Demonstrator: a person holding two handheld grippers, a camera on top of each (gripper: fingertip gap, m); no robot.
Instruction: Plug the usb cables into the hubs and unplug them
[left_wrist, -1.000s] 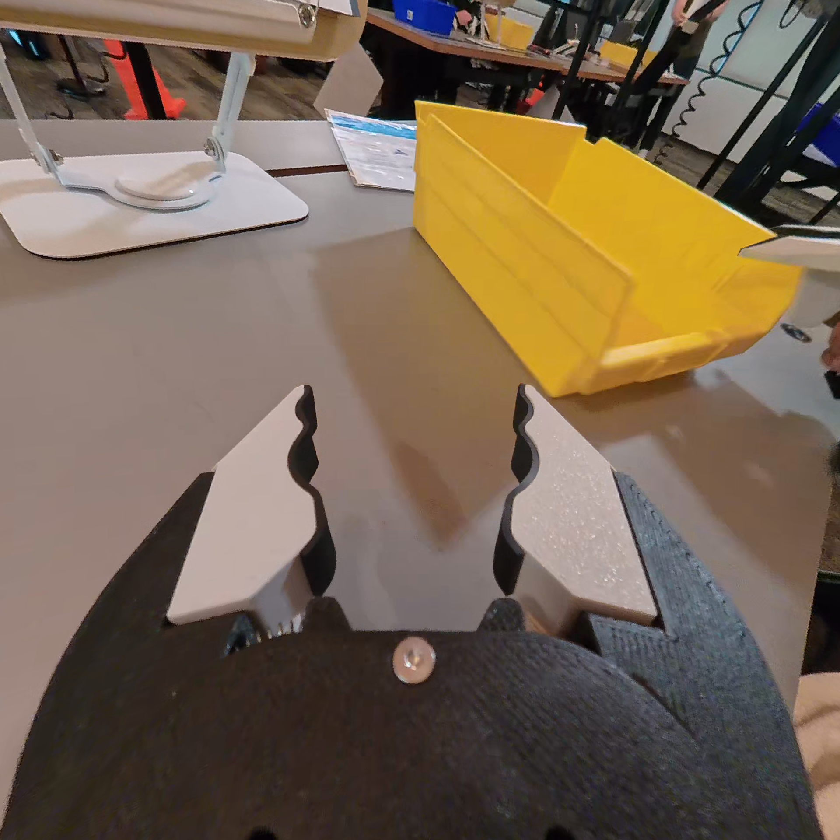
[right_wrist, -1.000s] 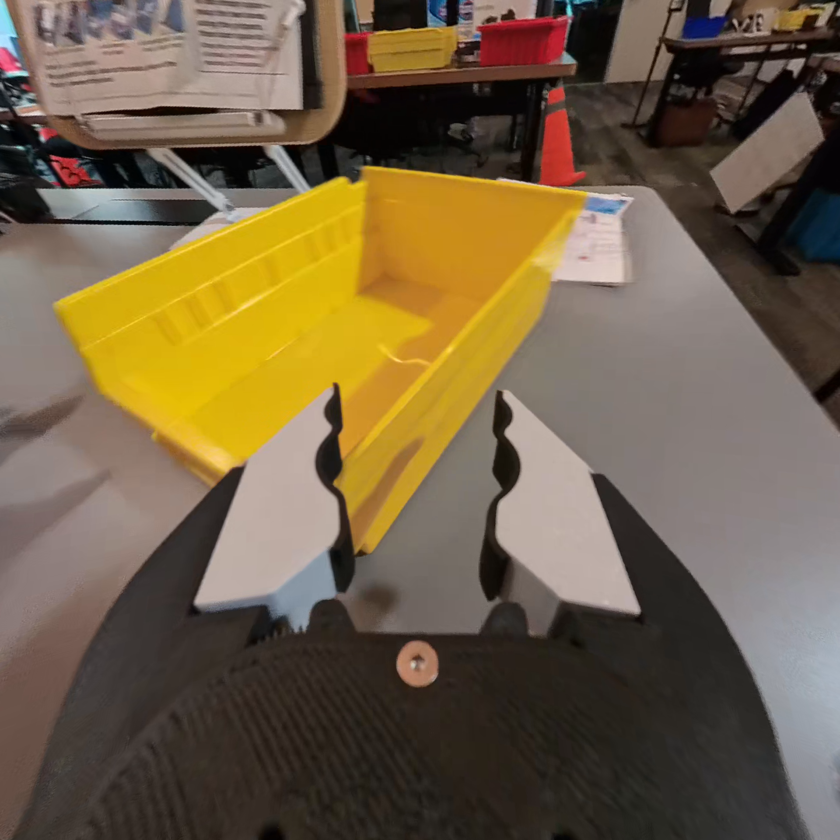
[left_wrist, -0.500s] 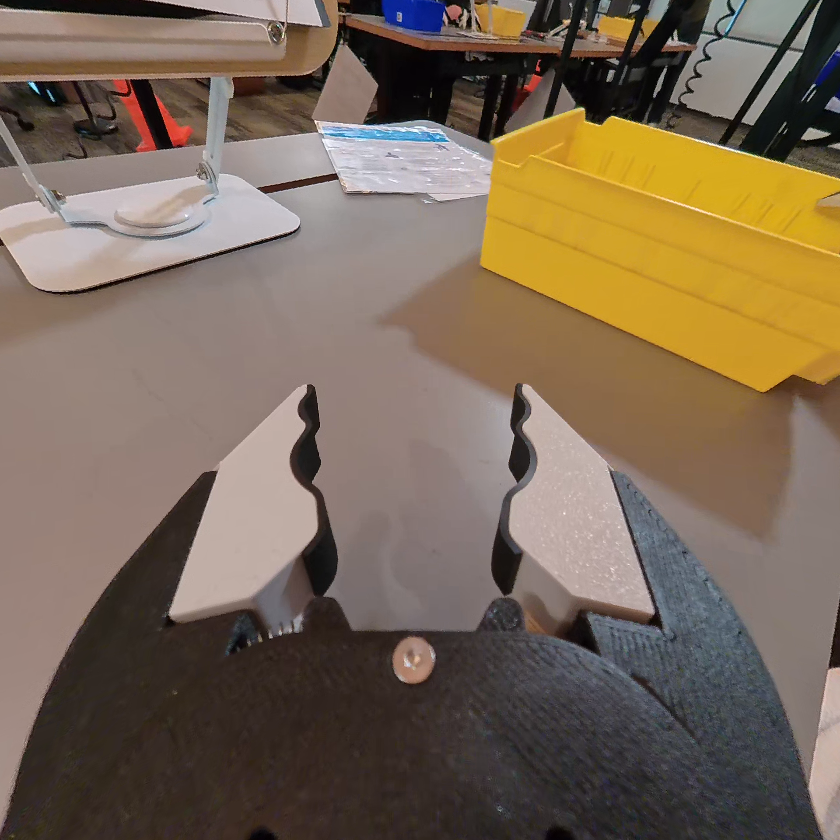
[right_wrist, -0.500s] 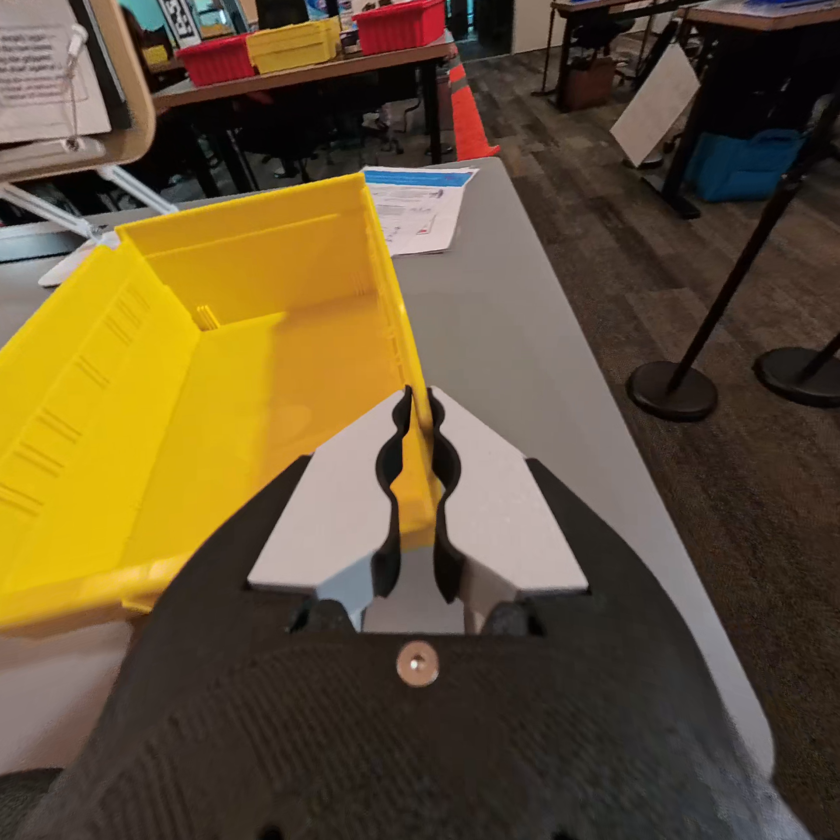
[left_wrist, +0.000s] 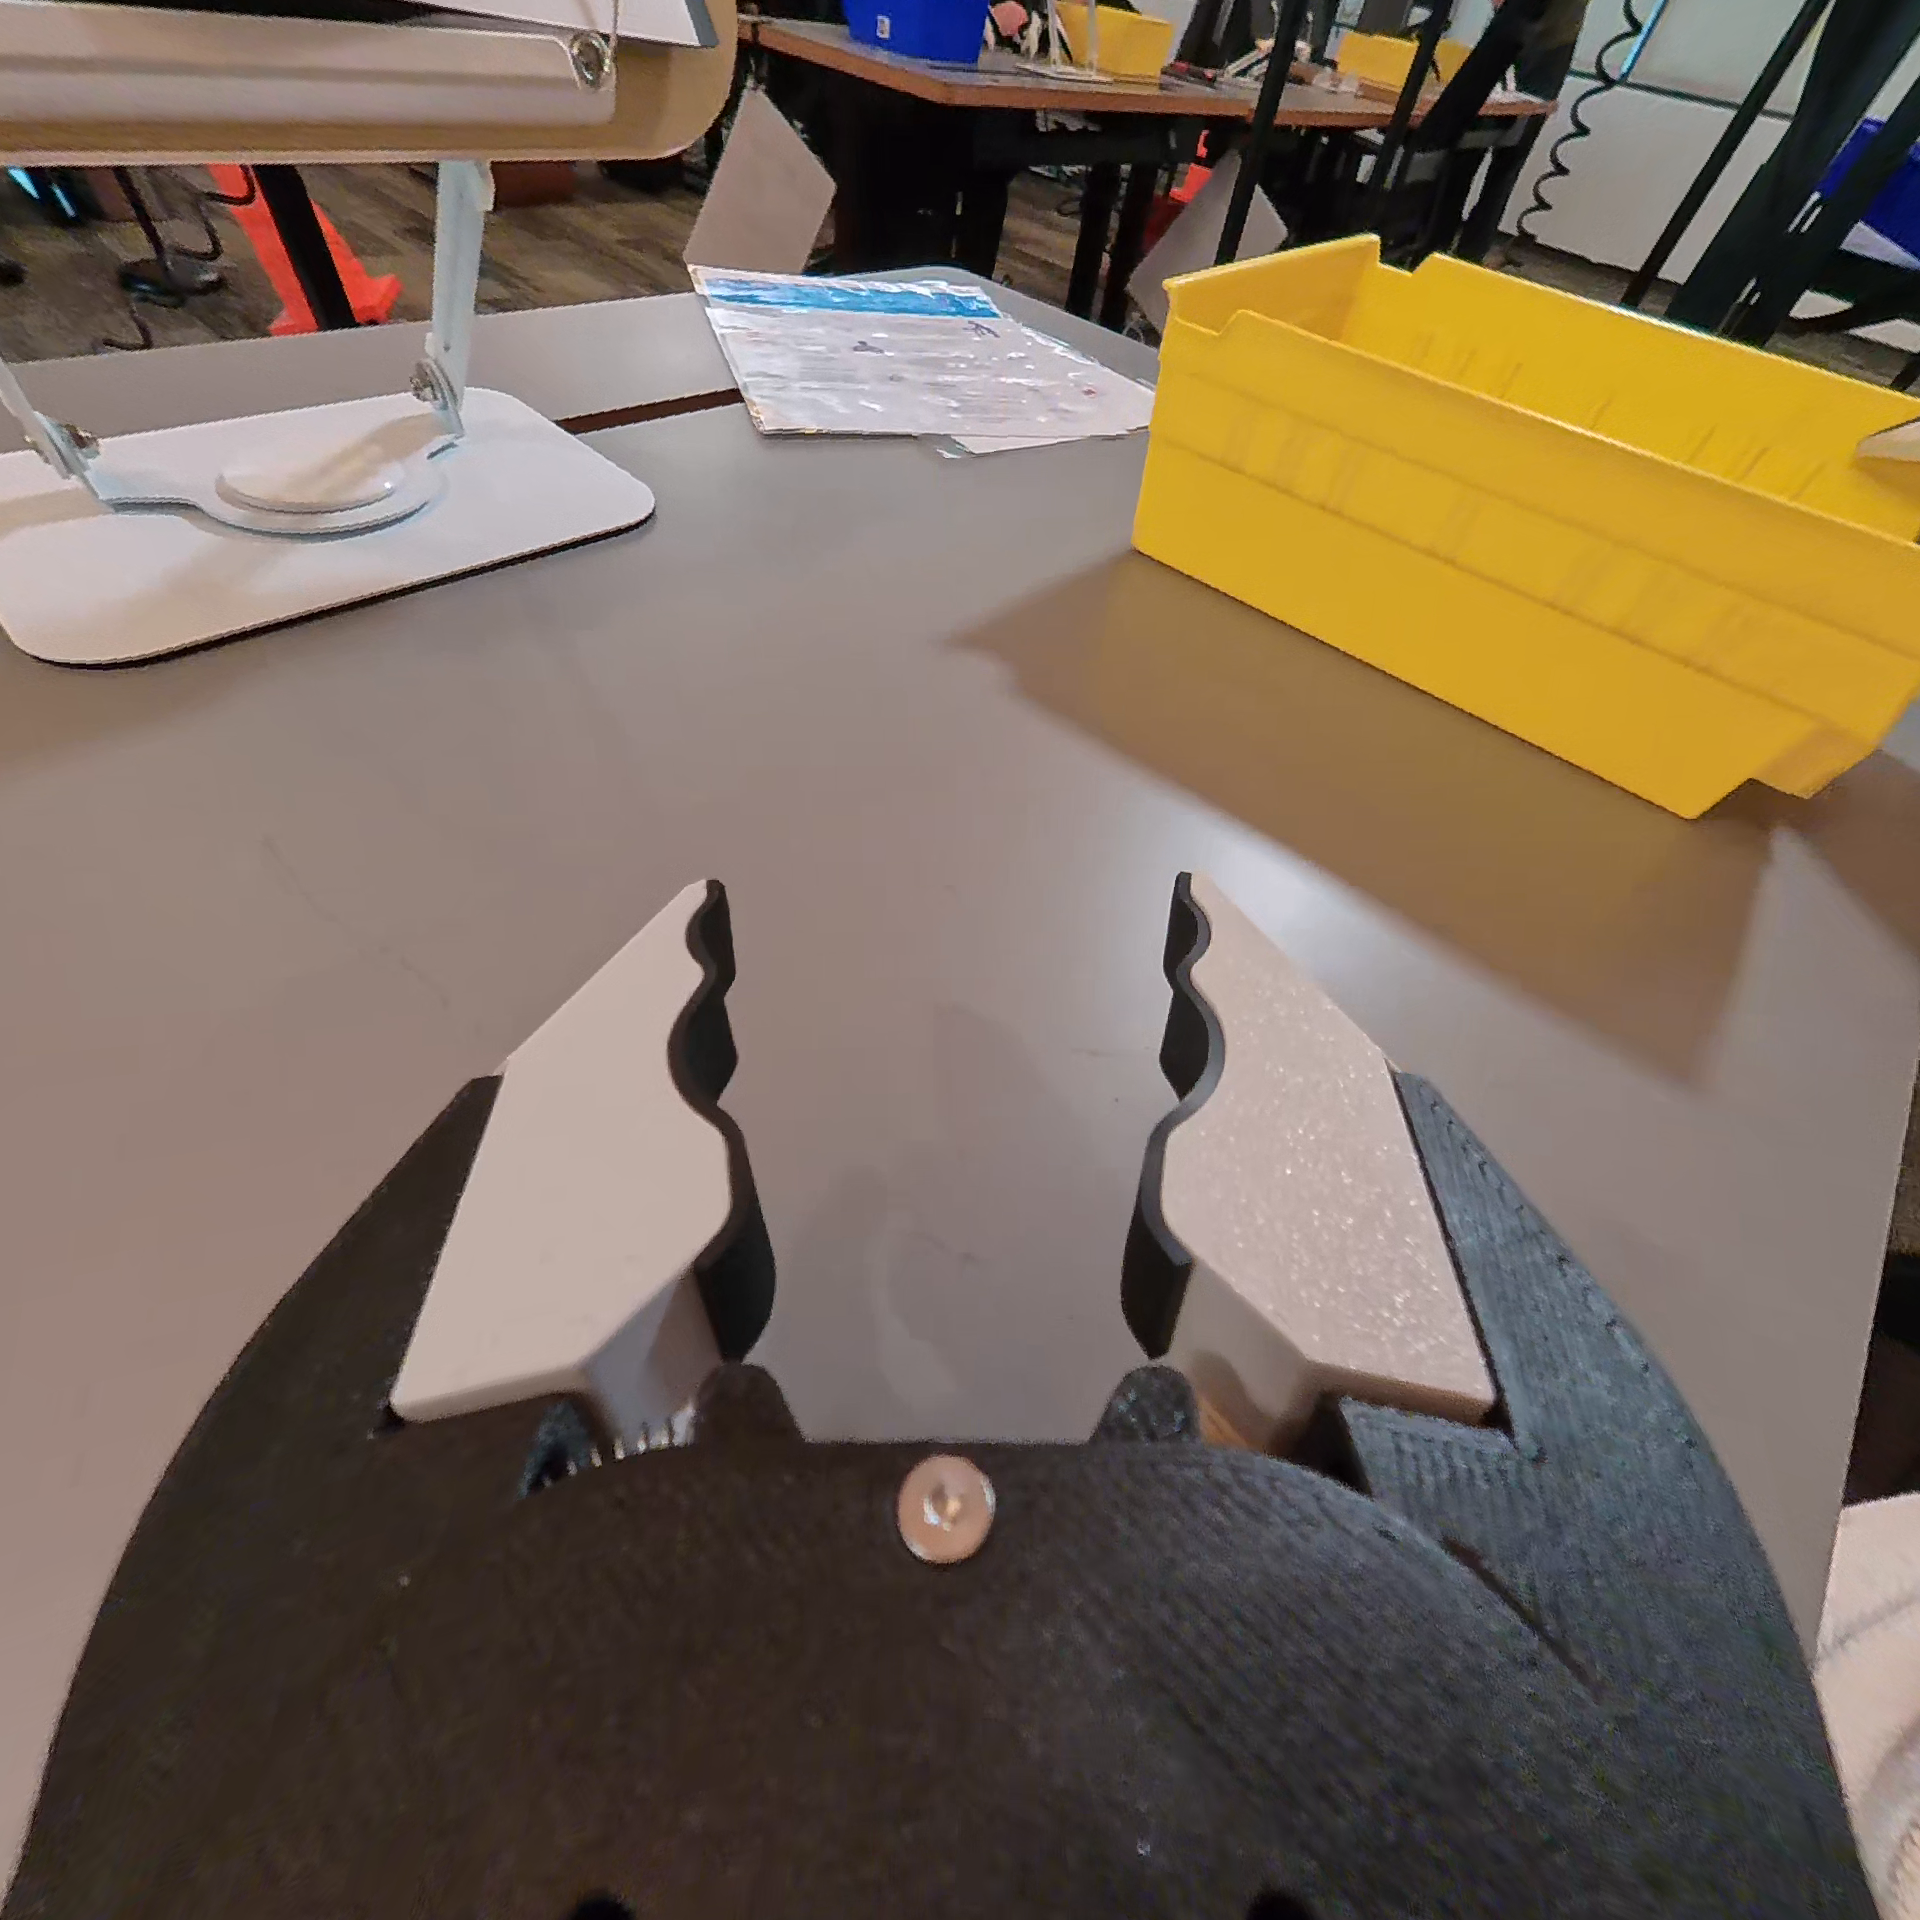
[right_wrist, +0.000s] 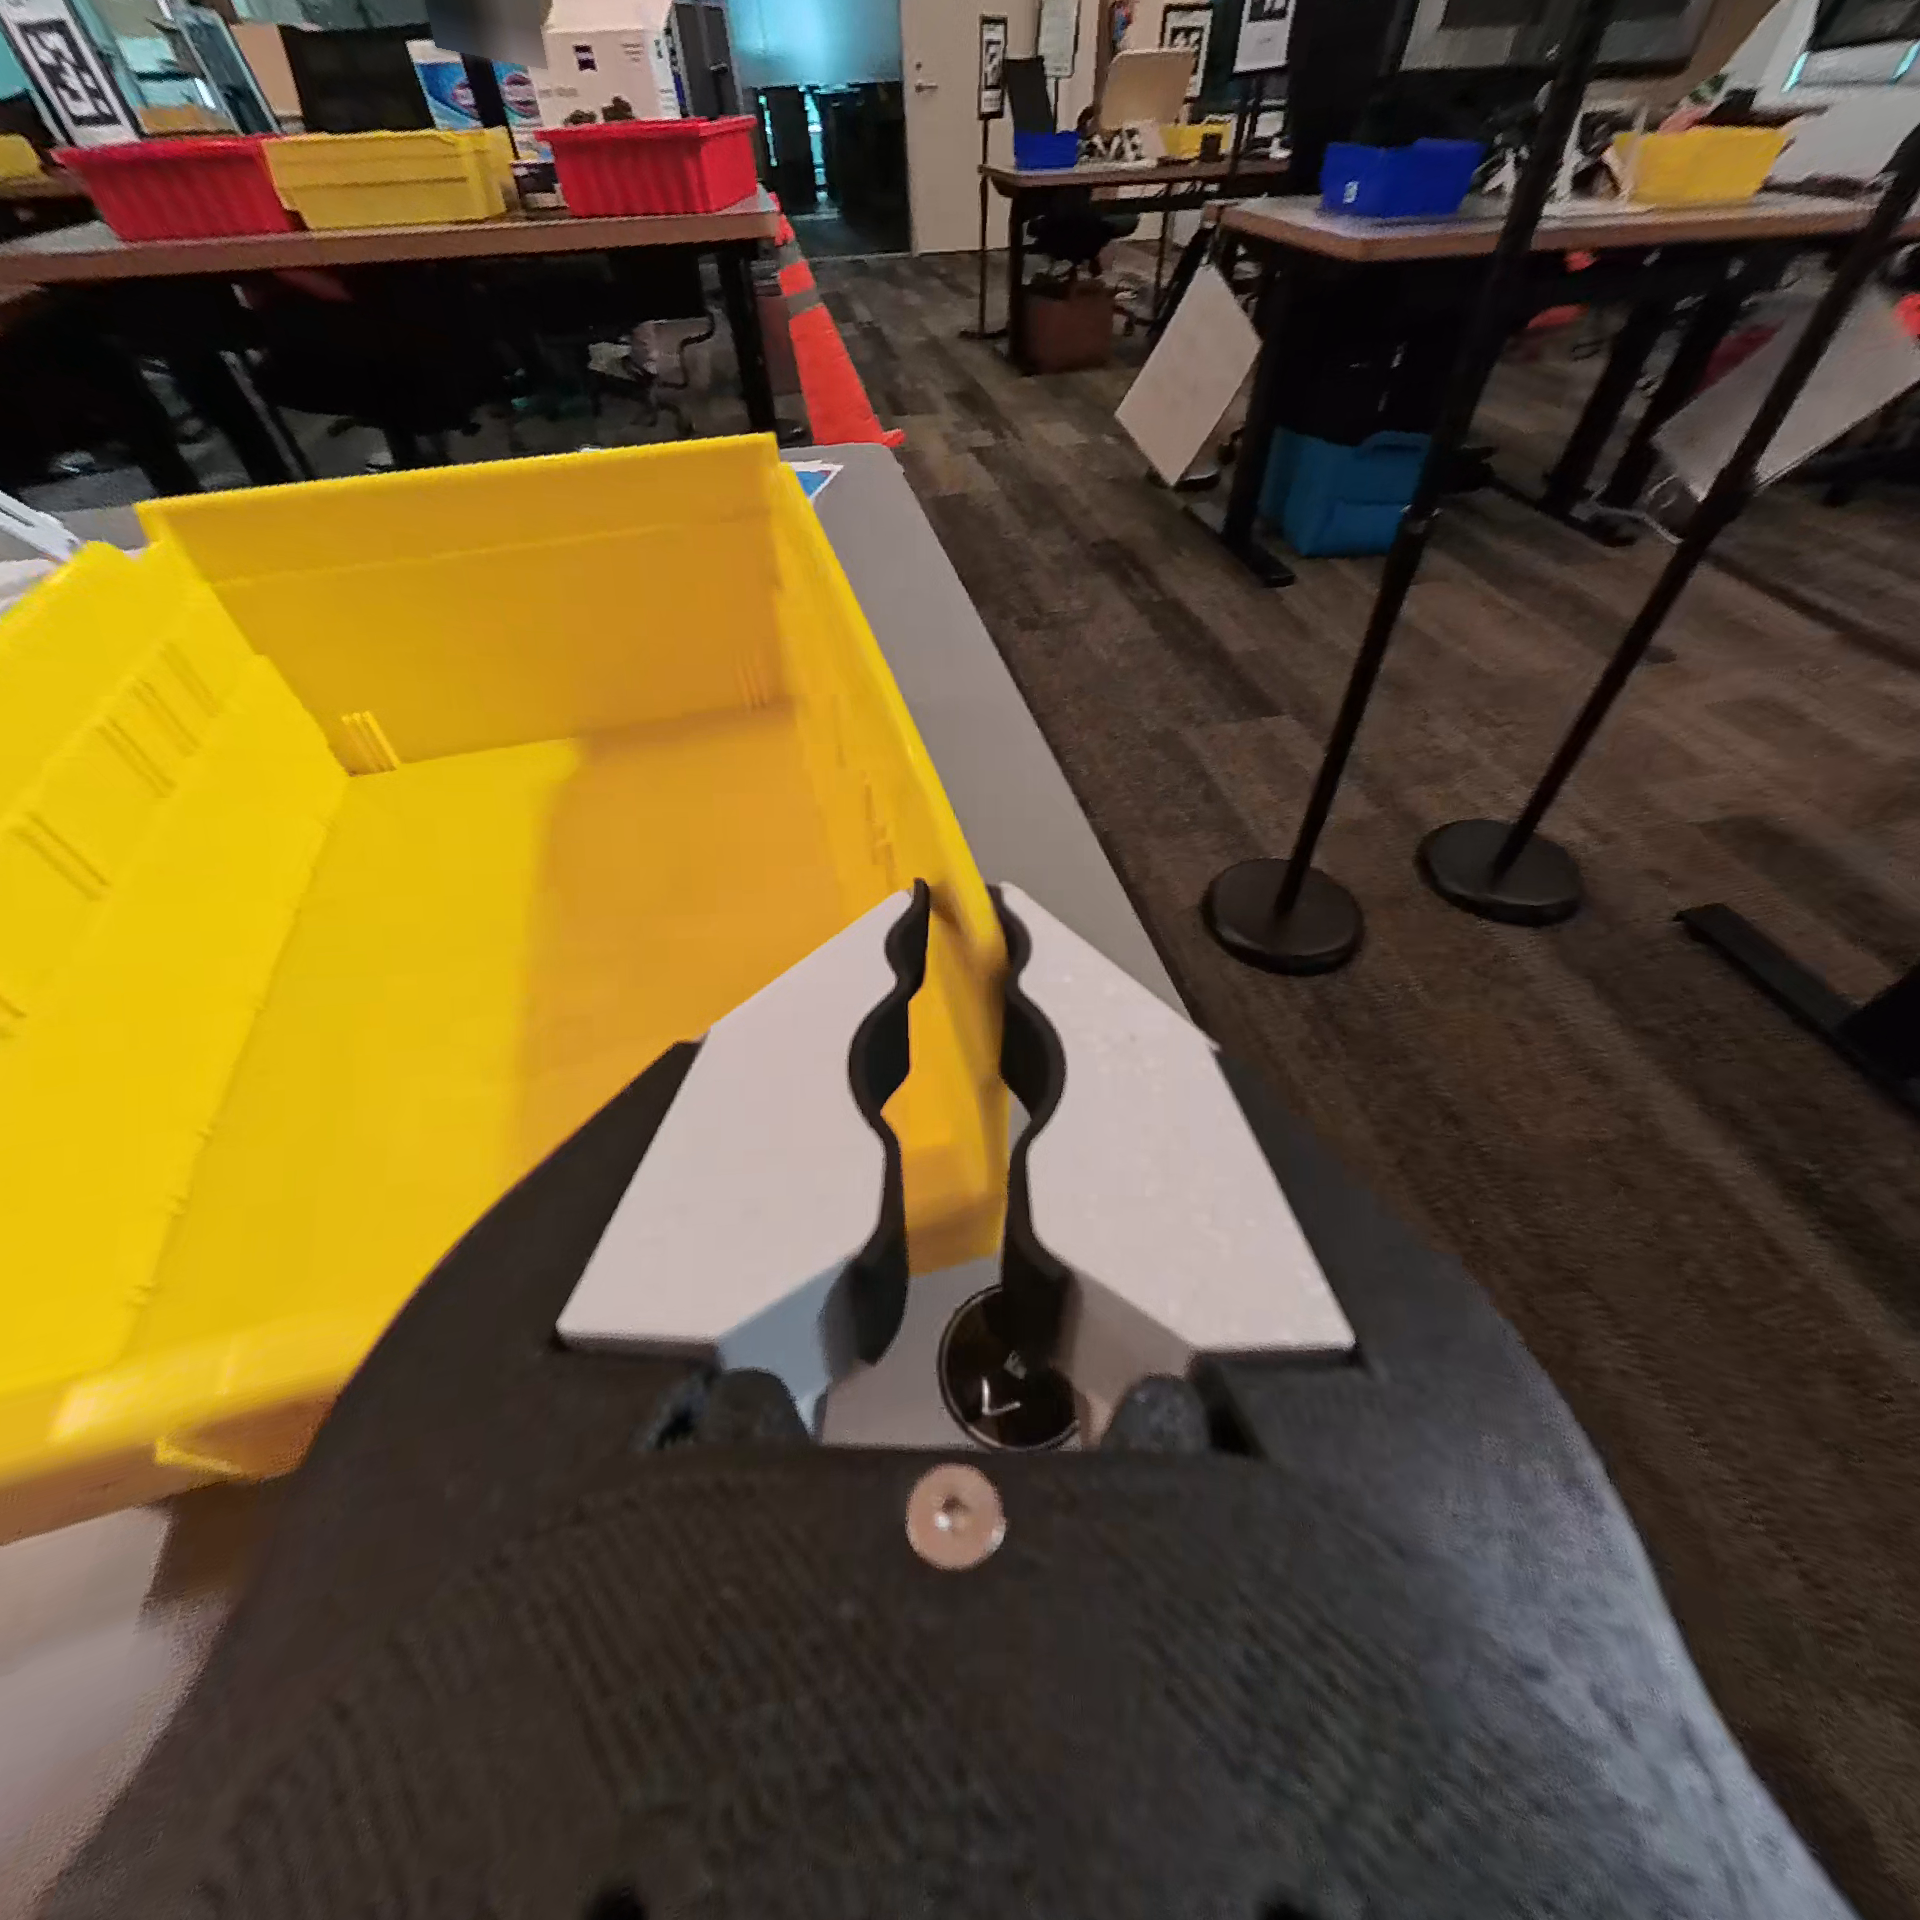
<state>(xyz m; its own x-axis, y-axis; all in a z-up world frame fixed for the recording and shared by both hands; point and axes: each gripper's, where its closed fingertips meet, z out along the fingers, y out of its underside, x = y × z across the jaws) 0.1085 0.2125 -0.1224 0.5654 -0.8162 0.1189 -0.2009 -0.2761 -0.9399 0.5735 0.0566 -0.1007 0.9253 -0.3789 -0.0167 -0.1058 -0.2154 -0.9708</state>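
The yellow bin (right_wrist: 499, 935) sits near the table's right edge, open-topped, its inside bare in the right wrist view. The right gripper (right_wrist: 961, 904) is clamped on its right side wall, near the low front end. From the left wrist view its ribbed long side (left_wrist: 1507, 561) faces the camera.

On the table (left_wrist: 727, 790): stand base (left_wrist: 301, 520) far left, papers (left_wrist: 914, 364) behind centre, bin (left_wrist: 1507, 540) right, near the table's right edge. Beyond, on another table (right_wrist: 395, 239), three bins (right_wrist: 405, 177) in a row.
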